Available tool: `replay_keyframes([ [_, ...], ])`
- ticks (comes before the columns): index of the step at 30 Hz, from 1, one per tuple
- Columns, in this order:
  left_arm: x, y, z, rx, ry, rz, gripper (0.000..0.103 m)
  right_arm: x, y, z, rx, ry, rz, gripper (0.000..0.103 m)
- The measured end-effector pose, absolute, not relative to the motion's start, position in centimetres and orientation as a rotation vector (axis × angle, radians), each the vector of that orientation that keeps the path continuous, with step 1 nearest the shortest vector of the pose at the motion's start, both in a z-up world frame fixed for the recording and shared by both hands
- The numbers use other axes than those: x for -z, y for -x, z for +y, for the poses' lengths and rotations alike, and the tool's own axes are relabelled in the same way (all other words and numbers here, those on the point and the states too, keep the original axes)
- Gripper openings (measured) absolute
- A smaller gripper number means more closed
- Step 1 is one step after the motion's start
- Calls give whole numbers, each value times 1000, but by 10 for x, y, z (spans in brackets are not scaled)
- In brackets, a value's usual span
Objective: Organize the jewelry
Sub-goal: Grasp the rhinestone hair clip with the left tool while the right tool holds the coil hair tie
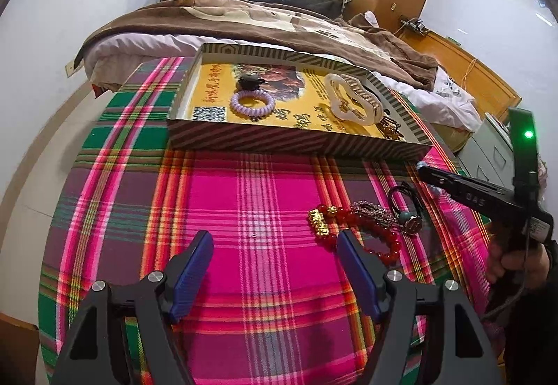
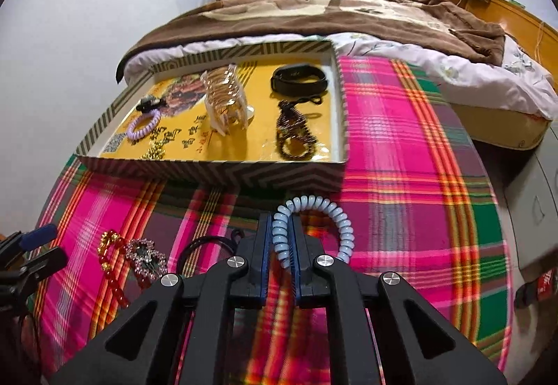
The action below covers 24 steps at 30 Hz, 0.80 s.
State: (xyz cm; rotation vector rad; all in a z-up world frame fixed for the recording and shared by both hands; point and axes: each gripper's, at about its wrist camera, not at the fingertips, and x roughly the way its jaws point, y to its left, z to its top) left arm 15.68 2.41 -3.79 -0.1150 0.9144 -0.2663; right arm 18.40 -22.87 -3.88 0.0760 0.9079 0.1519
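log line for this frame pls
right gripper: shut on blue coil hair tie | left gripper: open, empty | tray: holds purple coil tie, claw clip | red bead bracelet: on cloth

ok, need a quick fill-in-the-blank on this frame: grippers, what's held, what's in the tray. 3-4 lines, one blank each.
1. The right gripper is shut on a pale blue ____ hair tie.
2. The left gripper holds ____; its jaws stand apart.
3. The purple coil hair tie lies inside the ____.
4. The red bead bracelet lies on the plaid ____, outside the tray.

Missing words: coil; nothing; tray; cloth
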Motion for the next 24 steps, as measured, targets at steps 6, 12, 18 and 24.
replay_keyframes([
  [6, 36, -162, 3, 313, 73, 923, 73, 25, -164, -245, -156, -106, 843, 10],
  [12, 37, -174, -33, 358, -3, 940, 73, 19, -145, -261, -157, -148, 807, 10],
  [18, 42, -181, -60, 414, -59, 960, 83, 17, -129, -271, -161, -169, 788, 10],
  [24, 50, -189, -79, 413, -115, 985, 83, 19, -125, -278, -171, -184, 788, 10],
])
